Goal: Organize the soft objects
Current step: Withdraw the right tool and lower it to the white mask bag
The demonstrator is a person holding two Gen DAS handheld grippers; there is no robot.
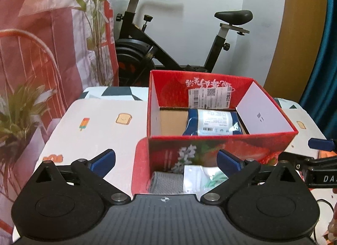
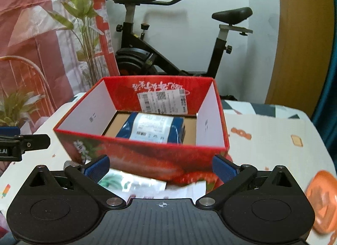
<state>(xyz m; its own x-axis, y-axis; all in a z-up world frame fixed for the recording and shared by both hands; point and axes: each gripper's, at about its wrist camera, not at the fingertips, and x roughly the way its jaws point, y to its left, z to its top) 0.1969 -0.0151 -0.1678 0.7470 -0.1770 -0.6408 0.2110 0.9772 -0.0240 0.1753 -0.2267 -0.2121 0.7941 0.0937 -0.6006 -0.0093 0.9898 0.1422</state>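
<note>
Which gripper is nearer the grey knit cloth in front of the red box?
Left. The left gripper is open right above the grey knit cloth. The right gripper hangs open further right, over the clear packet.

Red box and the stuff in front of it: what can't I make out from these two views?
- Blue parcel: near end hidden by the red box front wall, both views.
- Grey cloth: left wrist view, lower part behind the left gripper body.
- Clear packet: right wrist view, blurred, partly under the box.
- Orange object: blurred, unidentifiable.
</note>
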